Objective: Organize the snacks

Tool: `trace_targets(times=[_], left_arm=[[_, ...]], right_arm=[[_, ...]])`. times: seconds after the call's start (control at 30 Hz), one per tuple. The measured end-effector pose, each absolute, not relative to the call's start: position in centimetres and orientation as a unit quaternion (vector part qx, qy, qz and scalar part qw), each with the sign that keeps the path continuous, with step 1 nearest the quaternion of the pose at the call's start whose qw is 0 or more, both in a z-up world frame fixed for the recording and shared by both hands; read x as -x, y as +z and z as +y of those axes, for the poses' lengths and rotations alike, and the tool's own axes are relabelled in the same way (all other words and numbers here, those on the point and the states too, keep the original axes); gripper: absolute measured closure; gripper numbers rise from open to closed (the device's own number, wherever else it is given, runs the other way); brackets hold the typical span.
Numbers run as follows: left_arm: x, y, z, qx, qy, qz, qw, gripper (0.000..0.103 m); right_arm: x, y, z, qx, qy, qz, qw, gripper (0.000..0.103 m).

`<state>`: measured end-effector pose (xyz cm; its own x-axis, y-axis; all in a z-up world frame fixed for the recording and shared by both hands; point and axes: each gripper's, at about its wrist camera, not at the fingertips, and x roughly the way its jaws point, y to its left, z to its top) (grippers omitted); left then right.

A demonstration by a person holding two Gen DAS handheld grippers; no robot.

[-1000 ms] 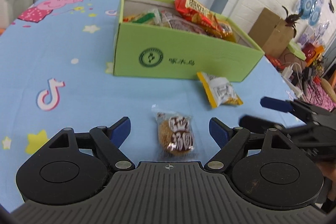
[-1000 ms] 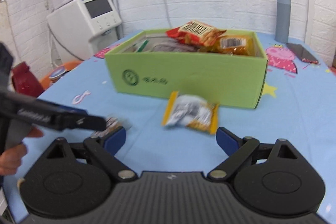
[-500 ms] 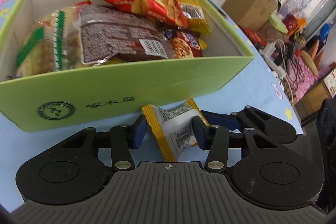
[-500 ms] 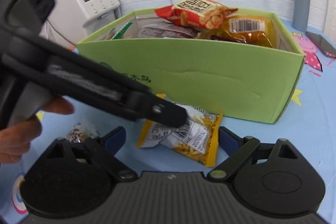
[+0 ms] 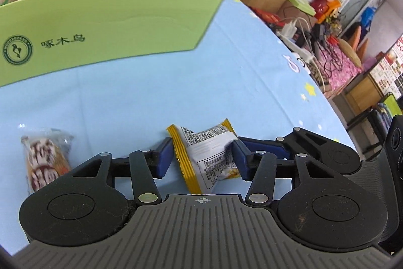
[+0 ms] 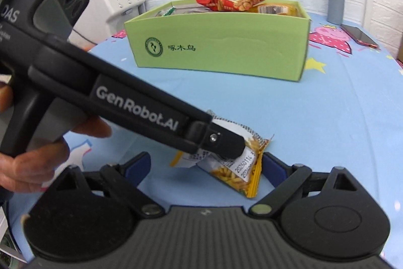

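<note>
Surface [image 5: 252,72], blue cartoon cloth, carries the green box [image 6: 226,47], already stacked with snack bags. Left claw [image 5: 202,158] swung off the round cookie pack [image 5: 45,163], which now lies apart at its left, and over to the yellow snack packet [image 5: 209,155]. Its jaws have just been closing, then eased a little; both pads press the crumpled packet, lifted at one end, well short of the box. Right claw [image 6: 204,168] is wide, empty, hovering just beside the same packet. Likely next: carry it into the box; cookie pack remains.
</note>
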<state>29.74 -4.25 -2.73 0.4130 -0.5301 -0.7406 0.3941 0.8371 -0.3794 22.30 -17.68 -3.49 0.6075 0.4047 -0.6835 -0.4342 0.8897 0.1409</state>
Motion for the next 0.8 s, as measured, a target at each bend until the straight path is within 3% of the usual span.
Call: trace_targets(times=[0.17, 0.4, 0.5, 0.8], left_arm=[[-27.2, -1.8, -4.0, 0.069, -0.259, 0.443, 0.856, 0.061], [-24.8, 1.1, 2.0, 0.108, -0.198, 0.385, 0.895, 0.049], [-24.7, 2.0, 4.5, 0.112, -0.144, 0.362, 0.914, 0.04], [-26.2, -0.4, 8.6, 0.16, -0.106, 0.392, 0.9, 0.039]], right_arm=[[-20.4, -3.2, -18.8, 0.0, 0.225, 0.367, 0.903, 0.01], [-19.3, -2.5, -19.9, 0.005, 0.217, 0.348, 0.912, 0.01], [-20.0, -2.3, -19.6, 0.019, 0.222, 0.341, 0.913, 0.01], [-22.4, -3.1, -17.8, 0.041, 0.254, 0.357, 0.898, 0.009]])
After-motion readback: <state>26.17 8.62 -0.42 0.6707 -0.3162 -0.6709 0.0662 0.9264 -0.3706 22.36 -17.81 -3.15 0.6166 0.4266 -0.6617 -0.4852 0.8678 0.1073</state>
